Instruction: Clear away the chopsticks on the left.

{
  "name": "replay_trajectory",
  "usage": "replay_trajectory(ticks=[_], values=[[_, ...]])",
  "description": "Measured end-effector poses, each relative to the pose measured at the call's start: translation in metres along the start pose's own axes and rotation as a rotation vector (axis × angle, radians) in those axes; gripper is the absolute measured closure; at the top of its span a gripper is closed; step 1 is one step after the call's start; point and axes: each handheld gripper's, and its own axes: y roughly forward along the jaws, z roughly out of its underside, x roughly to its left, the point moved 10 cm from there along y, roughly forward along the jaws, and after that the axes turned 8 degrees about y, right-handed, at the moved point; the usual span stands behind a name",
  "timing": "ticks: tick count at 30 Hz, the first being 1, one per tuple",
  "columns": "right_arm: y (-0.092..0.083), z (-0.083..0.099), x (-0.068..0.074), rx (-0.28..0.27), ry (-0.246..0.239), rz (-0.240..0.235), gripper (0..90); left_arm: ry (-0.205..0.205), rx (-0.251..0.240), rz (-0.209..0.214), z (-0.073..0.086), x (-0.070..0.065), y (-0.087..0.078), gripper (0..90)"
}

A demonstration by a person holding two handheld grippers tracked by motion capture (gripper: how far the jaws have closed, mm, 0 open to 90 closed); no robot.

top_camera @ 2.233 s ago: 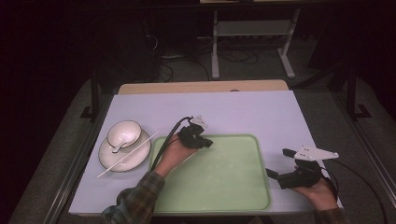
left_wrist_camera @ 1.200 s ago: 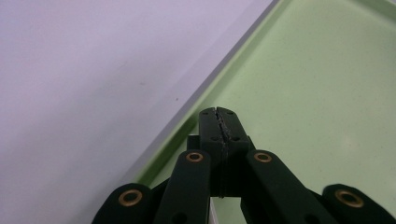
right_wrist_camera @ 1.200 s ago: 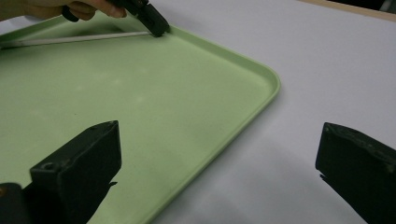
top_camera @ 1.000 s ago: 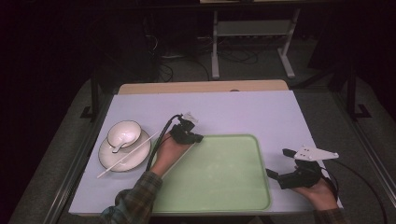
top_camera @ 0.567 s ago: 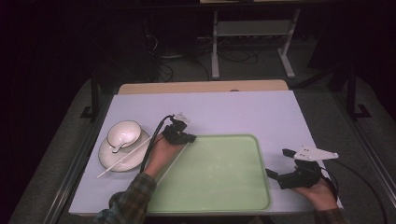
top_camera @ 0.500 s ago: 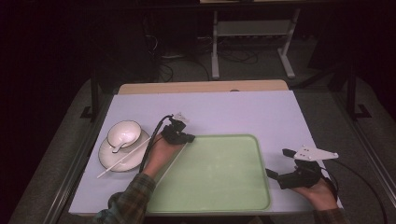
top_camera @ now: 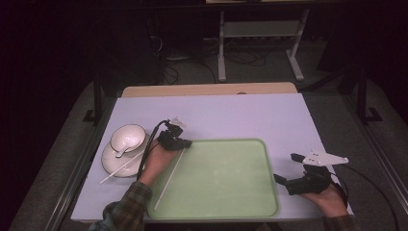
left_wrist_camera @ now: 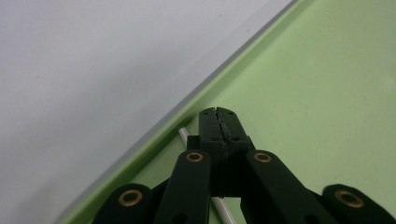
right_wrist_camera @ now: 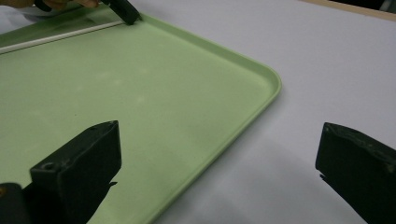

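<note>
Far left, plate (top_camera: 111,162) with bowl (top_camera: 128,138) and one chopstick (top_camera: 121,167) across it, untouched. Left gripper (top_camera: 179,143) is clenched on the top end of the second chopstick (top_camera: 168,179), which slants down the tray's (top_camera: 231,211) left edge; held so near its tip, it could pivot or slip, ending half off the rim. Right gripper (top_camera: 286,180) hangs released at the tray's right edge, idle.

White bowl (top_camera: 127,138) with spoon on a plate (top_camera: 111,161), one chopstick (top_camera: 120,168) across it, on the lavender table (top_camera: 240,115).
</note>
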Motion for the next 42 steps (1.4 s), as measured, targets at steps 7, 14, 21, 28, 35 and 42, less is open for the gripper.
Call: replay_trajectory(ticks=[7,14,21,28,35,42], values=[[0.001,0.0,0.0,0.002,-0.002,0.0,0.0,0.002,0.006,-0.002,0.008,-0.004,-0.009,89.8],[0.0,0.0,0.0,0.001,0.001,0.0,0.0,0.02,-0.021,0.014,0.021,-0.02,-0.027,89.8],[0.001,0.0,0.0,0.003,-0.001,0.002,0.0,0.018,-0.035,0.035,0.04,-0.034,-0.04,89.8],[0.001,0.0,0.001,0.004,-0.001,0.0,0.0,0.013,-0.021,0.048,0.051,-0.039,-0.041,89.8],[0.001,0.001,0.0,0.004,-0.001,0.001,0.0,0.0,-0.021,0.035,0.053,-0.036,-0.044,89.8],[0.001,0.001,0.0,0.005,-0.001,0.001,0.0,-0.015,-0.016,0.024,0.062,-0.033,-0.049,89.8]])
